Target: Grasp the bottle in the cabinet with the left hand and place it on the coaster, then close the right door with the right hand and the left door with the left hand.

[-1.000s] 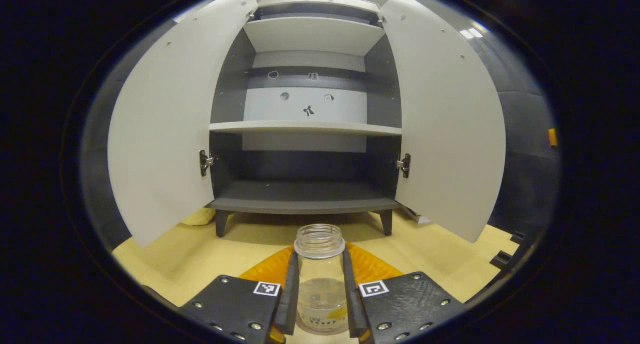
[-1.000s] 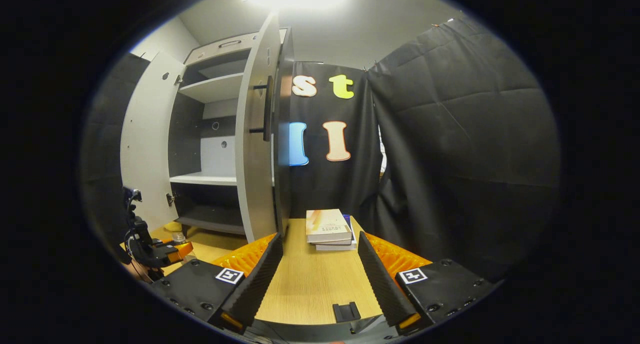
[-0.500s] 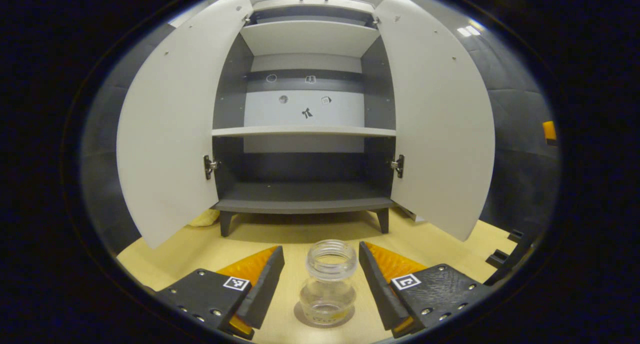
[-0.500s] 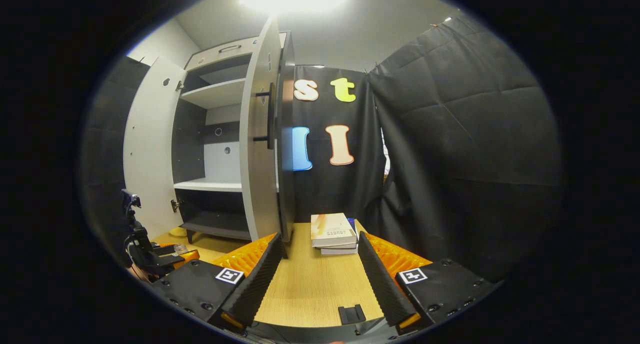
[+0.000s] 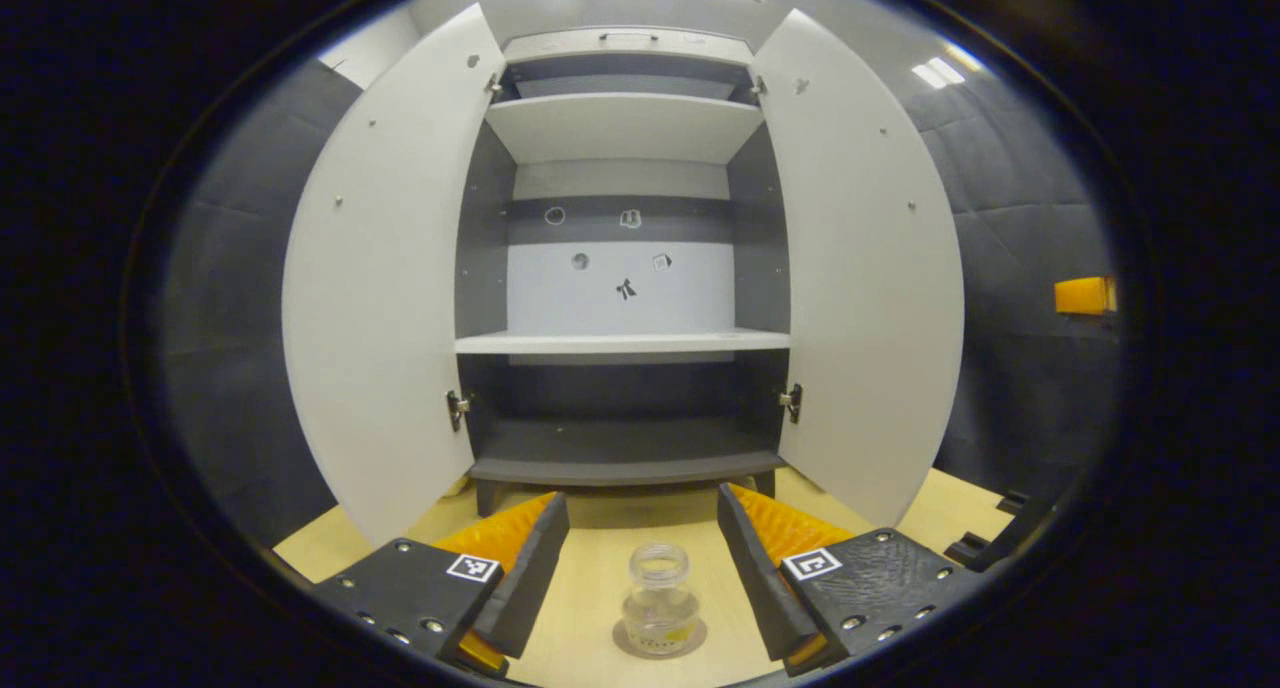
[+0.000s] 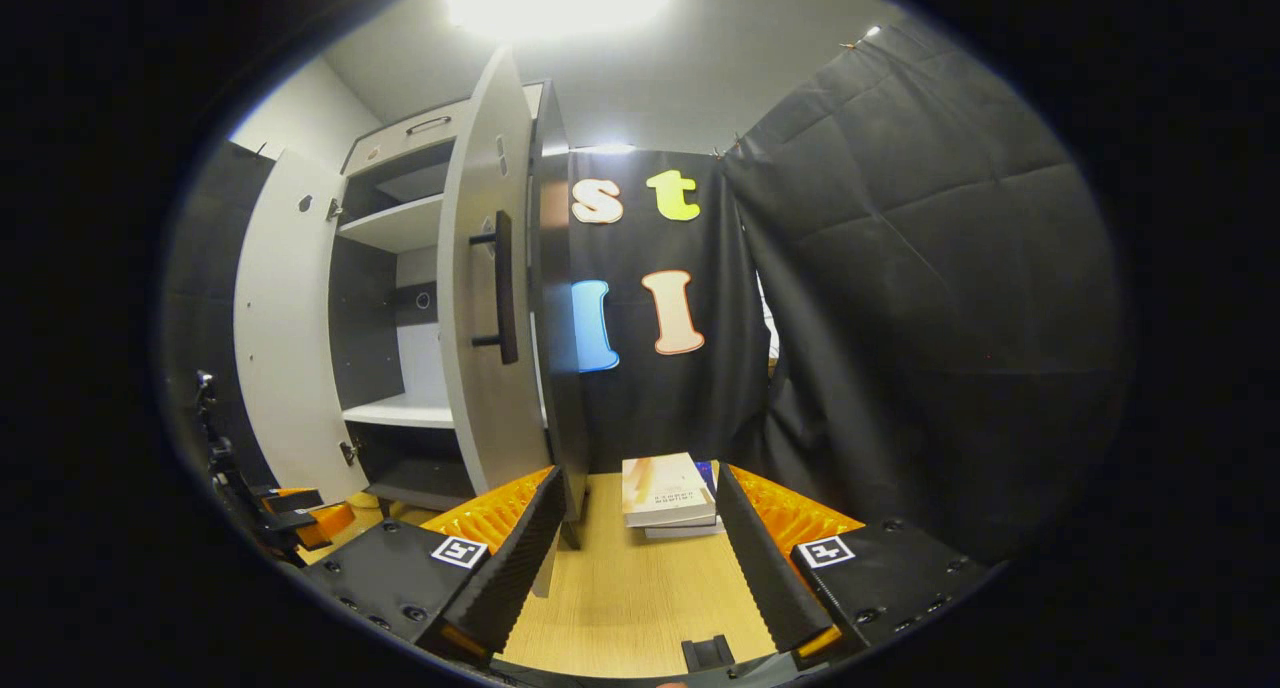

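The bottle (image 5: 659, 598) is standing on the coaster (image 5: 626, 644) in front of the cabinet (image 5: 620, 268). Both grippers, left (image 5: 640, 568) and right (image 6: 640, 558), are holding their fingers spread. The right one is facing the right door (image 6: 490, 298); pushing its outer face beside the handle (image 6: 503, 288) should swing it closed cleanly.

Left gripper view: low over table (image 5: 600, 578), faces open cabinet (image 5: 620, 343) head-on at 12 o'clock, near. Right gripper view: low, right of cabinet (image 6: 400, 298), which sits at 10 o'clock, seen obliquely. Both views share cabinet interior.
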Motion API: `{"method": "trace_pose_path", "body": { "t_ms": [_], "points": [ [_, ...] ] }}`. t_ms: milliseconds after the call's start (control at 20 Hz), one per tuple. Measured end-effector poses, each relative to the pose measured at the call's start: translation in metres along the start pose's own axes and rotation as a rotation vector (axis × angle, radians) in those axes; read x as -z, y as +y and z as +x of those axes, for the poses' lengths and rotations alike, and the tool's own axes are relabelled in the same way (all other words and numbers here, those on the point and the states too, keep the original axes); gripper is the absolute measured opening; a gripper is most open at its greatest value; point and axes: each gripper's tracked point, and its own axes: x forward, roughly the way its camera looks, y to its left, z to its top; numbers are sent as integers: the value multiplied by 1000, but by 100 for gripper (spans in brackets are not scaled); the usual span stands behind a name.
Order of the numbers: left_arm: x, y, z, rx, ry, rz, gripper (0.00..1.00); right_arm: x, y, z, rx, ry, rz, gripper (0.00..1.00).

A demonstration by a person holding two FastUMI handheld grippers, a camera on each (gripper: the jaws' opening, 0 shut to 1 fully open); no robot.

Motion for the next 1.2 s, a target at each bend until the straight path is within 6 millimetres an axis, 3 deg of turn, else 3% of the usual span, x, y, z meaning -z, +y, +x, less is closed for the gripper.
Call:
{"method": "trace_pose_path", "body": {
  "t_ms": [250,350,400,550,600,650,900,1000,1050,1200],
  "points": [
    [-43,44,-24,-71,-21,4,88,-31,4,29,20,-40,14,99],
    [-55,61,-33,-87,-32,-7,88,-42,7,37,39,-62,-4,94],
    [-59,68,-37,-91,-35,-16,87,-44,7,39,53,-67,-14,99],
    [-77,95,-47,-112,-59,-20,88,-56,16,47,73,-85,-49,99],
    [-83,103,-50,-115,-71,-14,88,-62,18,51,82,-95,-55,94],
    [-83,112,-51,-122,-73,-3,88,-66,22,54,85,-102,-59,99],
    [-94,150,-60,-152,-97,17,88,-85,38,69,127,-140,-58,99],
    [-97,167,-62,-167,-101,10,88,-87,47,74,136,-145,-52,94],
    [-98,175,-63,-176,-101,4,88,-87,52,76,137,-143,-56,99],
    [-100,200,-66,-199,-108,1,88,-85,66,84,142,-139,-88,99]
  ]
}}
